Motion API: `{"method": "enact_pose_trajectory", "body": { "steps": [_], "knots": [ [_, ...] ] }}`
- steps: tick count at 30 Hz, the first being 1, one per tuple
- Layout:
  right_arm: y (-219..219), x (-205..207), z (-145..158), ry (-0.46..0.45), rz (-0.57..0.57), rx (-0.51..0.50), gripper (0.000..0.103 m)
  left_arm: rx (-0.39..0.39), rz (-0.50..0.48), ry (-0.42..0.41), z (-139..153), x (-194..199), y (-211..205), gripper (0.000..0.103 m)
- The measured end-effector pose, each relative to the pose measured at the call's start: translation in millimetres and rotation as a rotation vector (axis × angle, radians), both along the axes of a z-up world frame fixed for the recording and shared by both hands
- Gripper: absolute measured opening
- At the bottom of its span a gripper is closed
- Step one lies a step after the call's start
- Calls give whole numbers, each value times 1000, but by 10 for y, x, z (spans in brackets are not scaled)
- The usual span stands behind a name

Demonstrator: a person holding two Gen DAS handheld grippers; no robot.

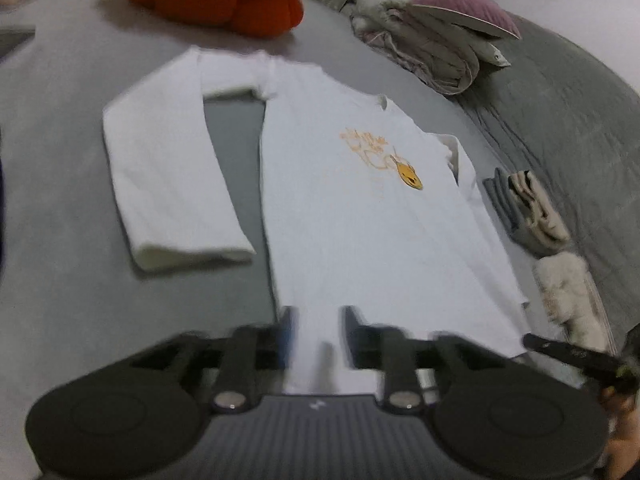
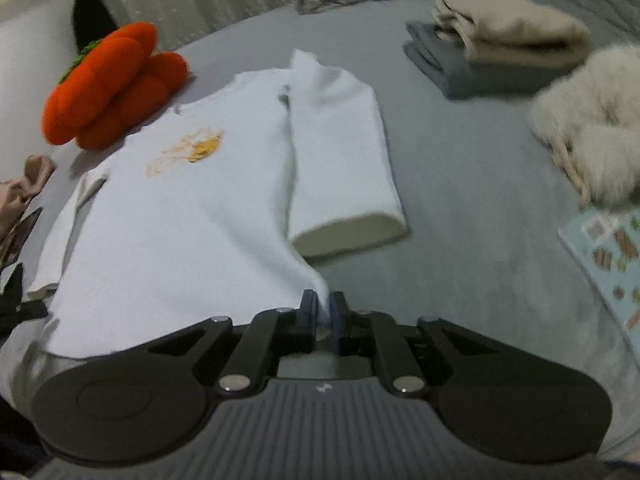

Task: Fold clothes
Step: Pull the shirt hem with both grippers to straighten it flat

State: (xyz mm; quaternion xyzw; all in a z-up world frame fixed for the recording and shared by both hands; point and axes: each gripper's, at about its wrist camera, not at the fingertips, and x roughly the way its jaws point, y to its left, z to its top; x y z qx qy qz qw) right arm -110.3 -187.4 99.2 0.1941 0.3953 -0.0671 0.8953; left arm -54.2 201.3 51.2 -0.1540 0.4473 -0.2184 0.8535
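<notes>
A white long-sleeved shirt [image 1: 360, 216] with an orange print lies flat on the grey bed, front up. It also shows in the right wrist view [image 2: 184, 216]. One sleeve [image 1: 168, 184] lies bent beside the body; the other sleeve [image 2: 340, 152] lies along the right side. My left gripper [image 1: 318, 320] sits at the shirt's bottom hem with hem cloth between its parted fingers. My right gripper [image 2: 324, 306] is shut on the hem's right corner, which is lifted slightly. The tip of the right gripper [image 1: 576, 354] shows at the left view's right edge.
An orange plush pumpkin [image 2: 112, 84] sits beyond the collar. Folded grey and beige clothes [image 2: 492, 40] and a fluffy cream item [image 2: 592, 120] lie to the right. A pile of bedding [image 1: 432, 36] lies at the back. A printed sheet [image 2: 612, 256] lies at far right.
</notes>
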Motion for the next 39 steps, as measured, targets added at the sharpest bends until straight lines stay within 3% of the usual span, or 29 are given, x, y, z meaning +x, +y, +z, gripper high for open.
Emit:
{"method": "enact_pose_trajectory", "body": {
  "steps": [2, 5, 6, 7, 8, 10, 11, 13, 16, 19, 24, 30, 35, 37, 39],
  "knots": [
    [-4, -30, -22, -10, -5, 31, 30, 30, 4, -19, 8, -13, 1, 63],
    [-1, -56, -27, -18, -7, 34, 33, 54, -7, -14, -29, -10, -38, 62],
    [-9, -64, -36, -20, -7, 45, 33, 69, -12, -14, -45, -17, -66, 53],
    [-10, -67, -46, -20, -5, 60, 33, 83, -17, -14, -62, -24, -94, 38],
    [6, -69, -57, -20, -2, 67, 33, 98, -22, -14, -78, -31, -121, 4],
    [66, -77, -70, -19, 6, 50, 13, 128, -32, -14, -112, -45, -177, 3],
    [100, -80, -68, -21, 9, 27, 13, 143, -37, -14, -128, -51, -204, 3],
    [135, -110, -43, -48, 19, 18, 11, 92, -14, -28, -42, -49, -77, 3],
    [144, -195, 7, -77, 20, 66, 10, 35, 22, -50, 67, -70, 130, 3],
    [180, -282, 59, -86, 25, 124, 10, 43, 33, -47, 50, -101, 214, 3],
    [266, -211, -45, -22, 33, 51, 10, 117, -4, -45, -8, -160, 133, 3],
    [277, -321, 181, -112, 54, 9, 9, 124, -9, -62, 35, -190, 108, 3],
    [284, -196, -30, -15, 80, -19, 9, 213, -10, -43, -50, -170, 15, 4],
    [287, -177, -128, 8, 82, -19, 14, 254, -20, -25, -94, -153, -35, 6],
    [285, -185, -92, -2, 89, -23, 19, 262, -20, -33, -67, -156, -17, 20]
  ]
}}
